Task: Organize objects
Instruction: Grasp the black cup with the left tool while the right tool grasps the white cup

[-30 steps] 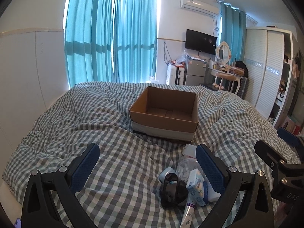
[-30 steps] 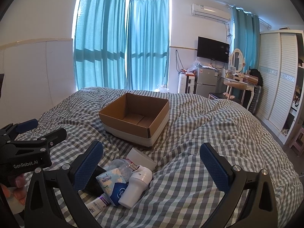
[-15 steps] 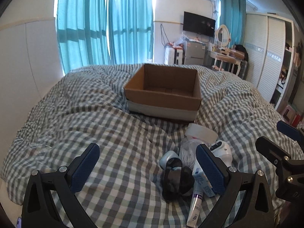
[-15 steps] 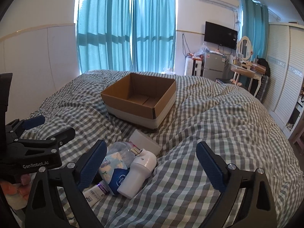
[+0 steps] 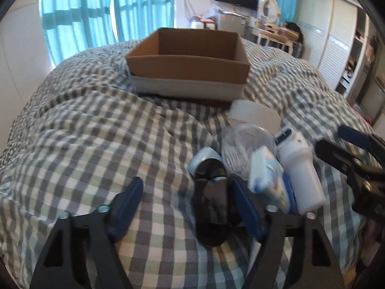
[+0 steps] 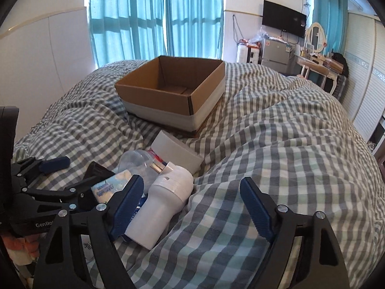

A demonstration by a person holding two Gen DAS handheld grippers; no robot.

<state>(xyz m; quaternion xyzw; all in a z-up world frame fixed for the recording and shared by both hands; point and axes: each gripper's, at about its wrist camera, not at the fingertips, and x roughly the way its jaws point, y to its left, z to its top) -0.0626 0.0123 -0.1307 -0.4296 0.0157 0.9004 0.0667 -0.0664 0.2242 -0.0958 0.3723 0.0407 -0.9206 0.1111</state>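
Note:
An open, empty cardboard box [image 5: 190, 55] [image 6: 173, 89] stands on the checked quilt. In front of it lies a pile: a black glasses-like object [image 5: 211, 204], a clear plastic bag [image 5: 243, 149], a blue tissue pack [image 5: 267, 175] [image 6: 108, 187], a white bottle [image 5: 303, 173] [image 6: 163, 204] and a white box [image 5: 255, 118] [image 6: 178, 151]. My left gripper [image 5: 187, 207] is open, low over the quilt, its right finger beside the black object. My right gripper [image 6: 192, 204] is open, its left finger against the white bottle.
The checked quilt [image 6: 276, 144] covers the whole bed, with folds and humps. Teal curtains [image 6: 154, 19] hang behind. A wardrobe [image 6: 365, 77], a dressing table [image 6: 317, 60] and a TV [image 6: 284, 19] stand at the right.
Both grippers have moved forward and down towards the pile. The left one has closed in on the black object, the right on the white bottle. Both stay open.

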